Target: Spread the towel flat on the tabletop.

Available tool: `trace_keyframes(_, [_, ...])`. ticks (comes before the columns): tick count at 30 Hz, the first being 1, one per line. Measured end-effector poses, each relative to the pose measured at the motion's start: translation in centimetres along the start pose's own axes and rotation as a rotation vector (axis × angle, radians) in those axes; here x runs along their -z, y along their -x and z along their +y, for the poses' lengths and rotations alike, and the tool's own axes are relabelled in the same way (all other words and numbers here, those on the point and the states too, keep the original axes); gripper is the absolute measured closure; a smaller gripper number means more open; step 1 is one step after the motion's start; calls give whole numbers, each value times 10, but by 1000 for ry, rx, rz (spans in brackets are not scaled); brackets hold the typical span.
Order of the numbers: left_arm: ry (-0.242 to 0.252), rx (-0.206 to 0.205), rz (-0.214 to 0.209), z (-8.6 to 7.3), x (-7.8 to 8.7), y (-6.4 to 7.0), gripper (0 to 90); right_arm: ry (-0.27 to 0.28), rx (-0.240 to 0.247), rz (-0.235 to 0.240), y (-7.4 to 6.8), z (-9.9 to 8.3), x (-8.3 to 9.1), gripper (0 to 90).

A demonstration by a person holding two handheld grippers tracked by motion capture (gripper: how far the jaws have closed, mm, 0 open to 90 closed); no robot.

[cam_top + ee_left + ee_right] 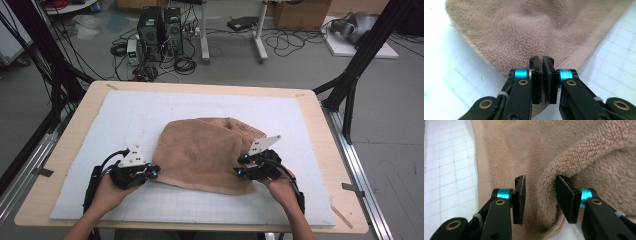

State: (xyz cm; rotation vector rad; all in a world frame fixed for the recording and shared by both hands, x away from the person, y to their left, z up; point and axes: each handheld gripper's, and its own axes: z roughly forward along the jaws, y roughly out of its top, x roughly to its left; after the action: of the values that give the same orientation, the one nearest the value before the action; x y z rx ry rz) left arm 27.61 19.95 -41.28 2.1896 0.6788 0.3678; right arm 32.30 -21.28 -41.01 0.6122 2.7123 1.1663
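Left gripper view: left gripper [542, 65] pinches unlabelled brown towel [524, 30] corner

A tan, fluffy towel [205, 152] lies rumpled and partly folded on the white gridded mat [150, 112].

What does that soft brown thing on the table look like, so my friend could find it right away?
Look at the wooden table with the white gridded mat on top. In the middle of the mat lies a fluffy tan towel, rumpled and folded over itself. It is the one soft, fuzzy thing there, with black tongs at its two near corners: the left tongs pinched shut on it, the right tongs open around a fold.
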Motion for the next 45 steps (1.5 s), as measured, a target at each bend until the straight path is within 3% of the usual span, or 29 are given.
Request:
trace_keyframes(4, [24,9,3,-13,15,10,859,-6,14,6,-4,1,-1,598])
trace_keyframes(9, [28,0,-24,-21,23,19,855,-14,38,15,-12,1,-1,596])
trace_keyframes(12, [45,14,-37,-16,22,12,758,-22,47,15,-15,0,0,595])
trace_keyframes(15, [46,27,-41,-8,13,4,651,-29,50,15,-18,-3,1,598])
trace_keyframes(19, [5,25,-47,-3,-8,-5,639,-56,29,10,-15,-12,0,605])
trace_keyframes(23, [-74,12,-49,-5,-29,-9,665,-72,9,23,-9,-21,-7,662])
trace_keyframes(25, [-71,3,-50,-6,-33,-8,762,-73,8,28,-8,-21,-8,740])
trace_keyframes(26, [-69,4,-51,-6,-32,-8,762,-73,8,28,-8,-21,-8,740])
trace_keyframes(29, [-68,-2,-53,-7,-29,-7,833,-82,4,38,-6,-21,-9,830])
trace_keyframes(34, [-38,-2,-59,-13,-13,3,844,-91,14,80,-11,-19,-9,856])
trace_keyframes(41, [5,-20,-94,-21,16,24,844,-81,64,122,-41,-18,5,855])
trace_keyframes(45, [31,-10,-126,-19,29,27,795,-28,98,140,-56,-15,22,836])
